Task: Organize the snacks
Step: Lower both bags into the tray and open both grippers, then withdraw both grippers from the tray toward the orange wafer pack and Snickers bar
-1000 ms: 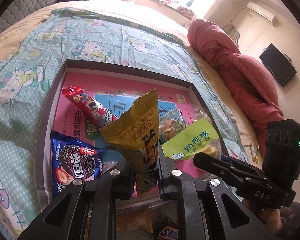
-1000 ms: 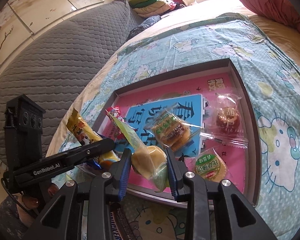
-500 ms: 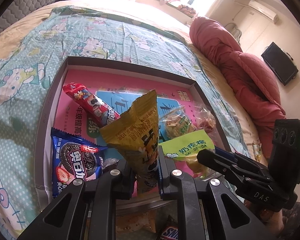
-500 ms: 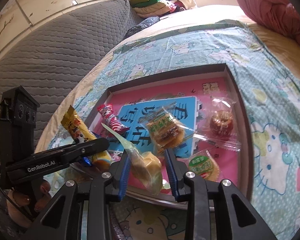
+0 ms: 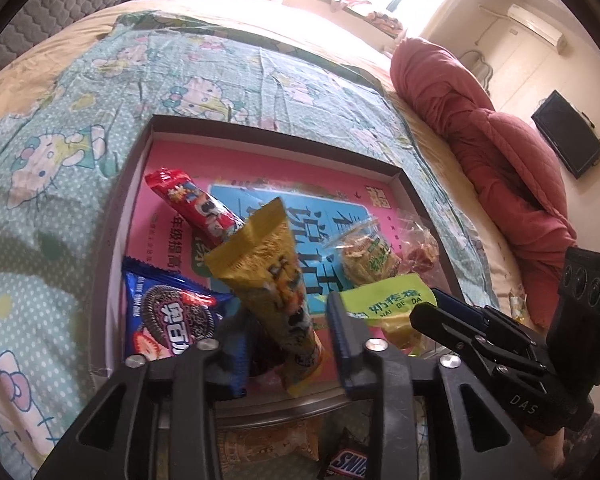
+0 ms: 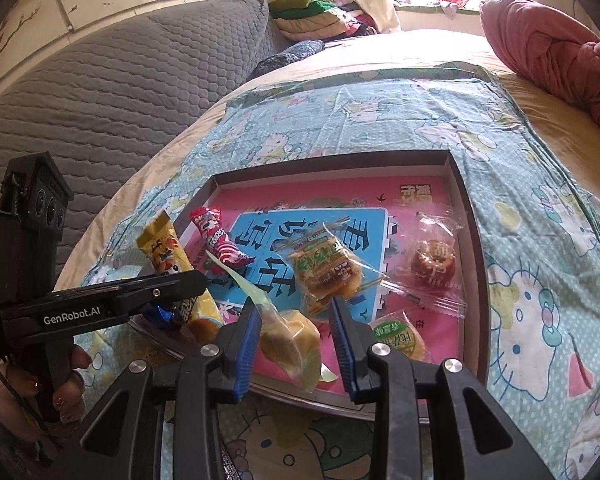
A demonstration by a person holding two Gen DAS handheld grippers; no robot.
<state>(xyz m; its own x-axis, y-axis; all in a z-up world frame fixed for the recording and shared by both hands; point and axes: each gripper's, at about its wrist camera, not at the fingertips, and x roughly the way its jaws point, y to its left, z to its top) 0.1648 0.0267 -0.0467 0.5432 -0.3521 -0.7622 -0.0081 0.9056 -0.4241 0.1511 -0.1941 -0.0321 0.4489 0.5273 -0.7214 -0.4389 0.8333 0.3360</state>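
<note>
Left wrist: left hand-held gripper (image 5: 288, 320) just opened, yellow packet (image 5: 274, 280) loose between jaws over tray (image 5: 116, 256) near edge. Right hand-held gripper (image 6: 296, 340) apparently pinching pale-green packet (image 6: 290, 340); release low, inside rim.

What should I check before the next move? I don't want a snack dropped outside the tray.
1. Left gripper released the yellow packet: ok, its jaws have just been opening and the pads stand clear.
2. Yellow packet lying flat in the tray: not ok, it leans between the jaws.
3. Right gripper holding the green packet: ok.
4. Bare tray floor ahead of it: ok.
</note>
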